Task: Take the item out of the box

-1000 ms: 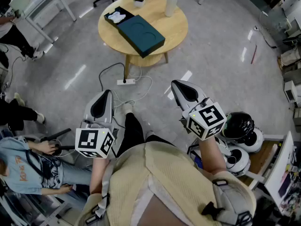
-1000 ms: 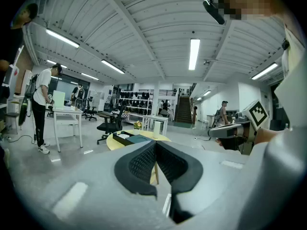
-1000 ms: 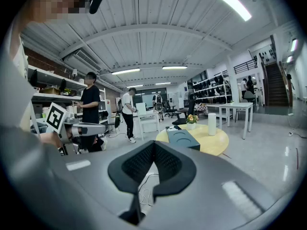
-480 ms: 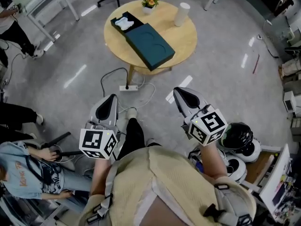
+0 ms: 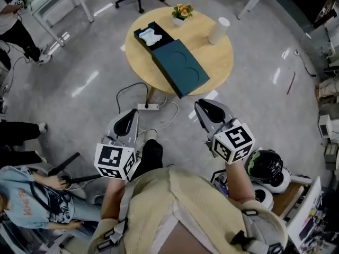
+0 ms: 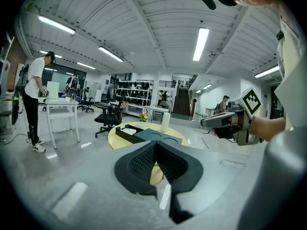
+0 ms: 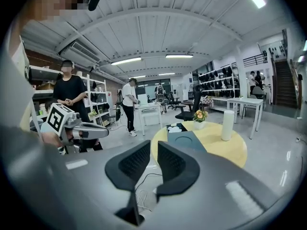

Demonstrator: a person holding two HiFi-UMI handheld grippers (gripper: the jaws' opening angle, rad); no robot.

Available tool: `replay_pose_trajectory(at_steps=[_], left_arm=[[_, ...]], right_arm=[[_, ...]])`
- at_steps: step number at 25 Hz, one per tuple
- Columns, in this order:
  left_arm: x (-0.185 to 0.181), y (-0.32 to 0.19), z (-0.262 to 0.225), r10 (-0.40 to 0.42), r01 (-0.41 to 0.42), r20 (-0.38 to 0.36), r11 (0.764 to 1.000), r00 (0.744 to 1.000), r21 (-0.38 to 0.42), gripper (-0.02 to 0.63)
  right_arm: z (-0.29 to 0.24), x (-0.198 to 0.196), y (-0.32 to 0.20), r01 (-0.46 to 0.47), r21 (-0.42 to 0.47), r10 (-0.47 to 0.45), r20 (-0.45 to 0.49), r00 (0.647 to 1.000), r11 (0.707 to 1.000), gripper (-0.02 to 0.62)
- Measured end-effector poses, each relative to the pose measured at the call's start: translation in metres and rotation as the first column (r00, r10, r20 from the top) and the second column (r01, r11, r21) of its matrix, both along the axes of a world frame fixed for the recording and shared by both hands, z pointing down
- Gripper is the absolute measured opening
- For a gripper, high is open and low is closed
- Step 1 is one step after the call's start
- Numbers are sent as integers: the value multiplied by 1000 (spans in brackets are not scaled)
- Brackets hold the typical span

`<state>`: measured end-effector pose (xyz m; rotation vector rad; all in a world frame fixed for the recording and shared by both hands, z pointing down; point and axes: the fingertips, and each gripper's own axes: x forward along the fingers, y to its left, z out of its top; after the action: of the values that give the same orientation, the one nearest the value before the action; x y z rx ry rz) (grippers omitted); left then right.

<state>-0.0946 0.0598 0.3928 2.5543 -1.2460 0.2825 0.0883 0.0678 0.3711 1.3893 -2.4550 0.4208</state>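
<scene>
A round wooden desk (image 5: 214, 62) stands on the grey floor (image 5: 254, 110) ahead of a person w/ a gripper in each hand, both well short of it. On the desk lies a dark box (image 5: 142, 40), its teal lid (image 5: 180, 67) slid aside so one end is open. A cup (image 5: 218, 30) and a flower pot (image 5: 181, 12) stand near the far edge, apart from the box. The left hand-held gripper (image 6: 154, 143) is closed, pads meeting at the tips, nothing in it. The right hand-held gripper (image 7: 154, 146) has just been opening and shows a narrow gap, nothing betw. the jaws. The white item (image 5: 151, 36) sits in the box's open end, untouched.

Step in hand, by the look of it: the approach. To do it well, step round the power strip (image 5: 148, 106) at the desk's foot and open the right jaws wider before arrival. Come at the open end, not over the lid, and pinch the item from above w/o dragging the box. The left could steady the box.
</scene>
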Motion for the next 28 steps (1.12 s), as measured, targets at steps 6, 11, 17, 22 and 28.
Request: replay_pose_trajectory(at_steps=[6, 11, 17, 22, 28], left_arm=[[-17, -40, 2, 0, 0, 10, 1000, 1000, -11, 2], [-37, -74, 7, -14, 14, 1, 1000, 1000, -24, 2], [-49, -112, 11, 10, -10, -11, 999, 1000, -33, 2], [-53, -138, 14, 30, -30, -4, 999, 1000, -31, 2], [-44, -159, 20, 23, -23, 5, 999, 1000, -36, 2]], right_arm=[[1, -19, -53, 29, -24, -29, -6, 1000, 999, 95], [-2, -42, -99, 74, -45, -74, 3, 997, 996, 130], [-3, -54, -147, 93, -58, -98, -83, 992, 994, 170], [-2, -53, -175, 123, -70, -133, -159, 978, 990, 199], [-3, -45, -212, 225, -93, -242, -266, 933, 970, 227]])
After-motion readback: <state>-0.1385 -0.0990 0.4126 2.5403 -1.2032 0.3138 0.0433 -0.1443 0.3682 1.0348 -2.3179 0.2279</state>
